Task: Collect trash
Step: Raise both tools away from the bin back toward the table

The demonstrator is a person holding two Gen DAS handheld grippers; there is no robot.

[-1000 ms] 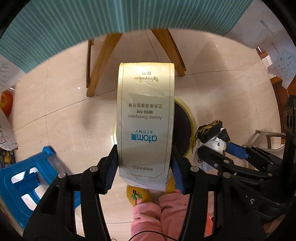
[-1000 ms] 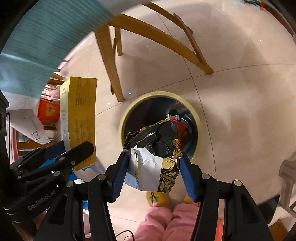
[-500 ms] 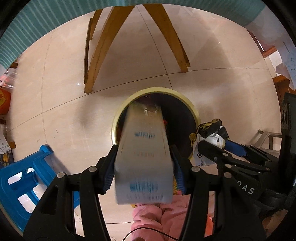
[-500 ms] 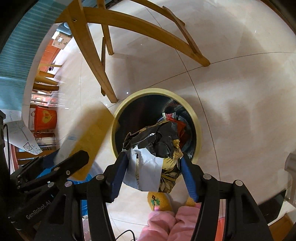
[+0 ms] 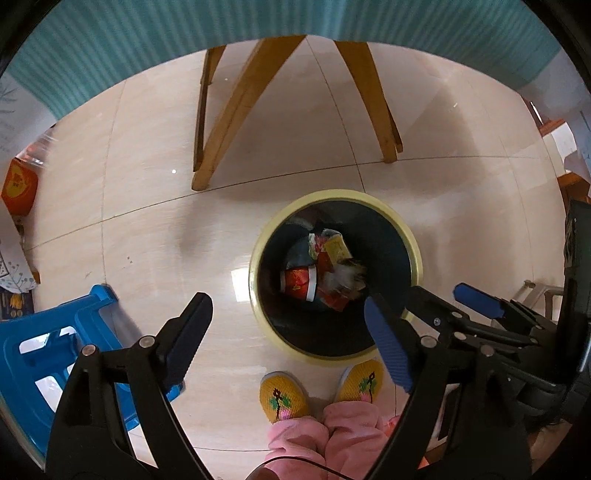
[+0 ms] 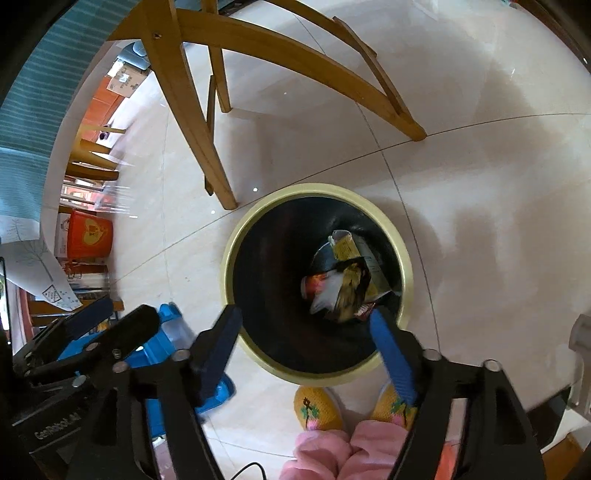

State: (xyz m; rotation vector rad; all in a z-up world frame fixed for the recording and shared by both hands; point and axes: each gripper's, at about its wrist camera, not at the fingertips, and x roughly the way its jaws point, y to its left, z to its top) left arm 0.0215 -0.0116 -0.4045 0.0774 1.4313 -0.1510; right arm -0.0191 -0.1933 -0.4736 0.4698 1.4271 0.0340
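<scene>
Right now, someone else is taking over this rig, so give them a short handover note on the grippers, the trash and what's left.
Left gripper: jaws opening, nothing between them, over the floor beside the trash bin.
Right gripper: jaws opening, nothing between them, above the bin.
Trash: the yellow box and crumpled wrapper lie inside the bin with other rubbish.
Done: both pieces are in.
Left: no loose trash shows on the floor in either view; look elsewhere for more.

blue plastic stool [image 5: 55, 354] lower left on tile floor [image 5: 140, 192] | wooden chair legs [image 5: 236, 122] up top | teal cloth [image 5: 258, 22] across top | orange box [image 5: 18, 184] far left | yellow slippers [image 5: 282, 397], pink trouser legs [image 5: 332, 432] at bottom
</scene>
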